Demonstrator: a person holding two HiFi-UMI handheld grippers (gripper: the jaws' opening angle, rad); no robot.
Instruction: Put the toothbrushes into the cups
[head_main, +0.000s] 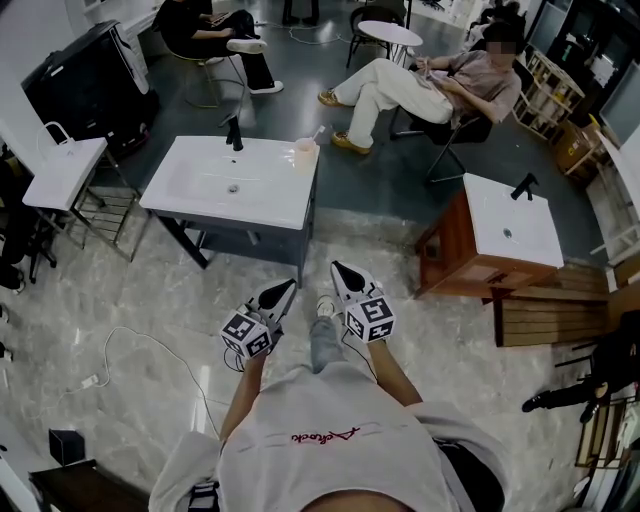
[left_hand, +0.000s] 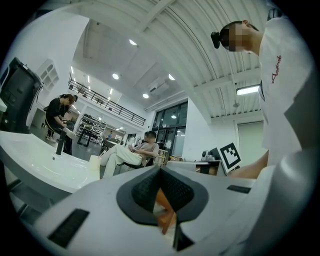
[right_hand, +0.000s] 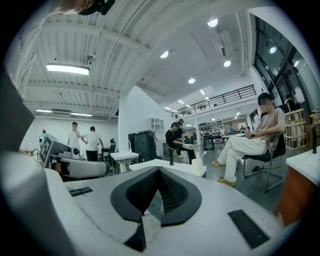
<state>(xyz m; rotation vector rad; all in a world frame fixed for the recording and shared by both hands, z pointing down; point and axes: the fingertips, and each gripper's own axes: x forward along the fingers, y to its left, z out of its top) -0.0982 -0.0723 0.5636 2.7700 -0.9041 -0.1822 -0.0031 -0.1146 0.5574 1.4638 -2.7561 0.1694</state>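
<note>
Holding both tools level in front, the person stands back from the sinks. Far left, a small white basin (head_main: 62, 168). Next, the main sink unit (head_main: 200, 195) w/ a black tap (head_main: 234, 133). The cup (head_main: 304, 156) stands upright at its far right corner. One toothbrush (head_main: 319, 132) is already in it, long axis near vertical, head tipped right. L gripper (head_main: 288, 289) has its jaws pressed together on nothing. R gripper (head_main: 337, 268) is the same: closed, empty. The cup lies straight ahead of both, well apart, past the unit's near edge and approx between the two tips, so neither is plainly nearer. No loose toothbrush visible on the top. Floor is pale marble-look tile, dark grey beyond. Right: a second basin (head_main: 512, 225) on a wooden cabinet, w/ a seated person (head_main: 430, 85) behind.
</note>
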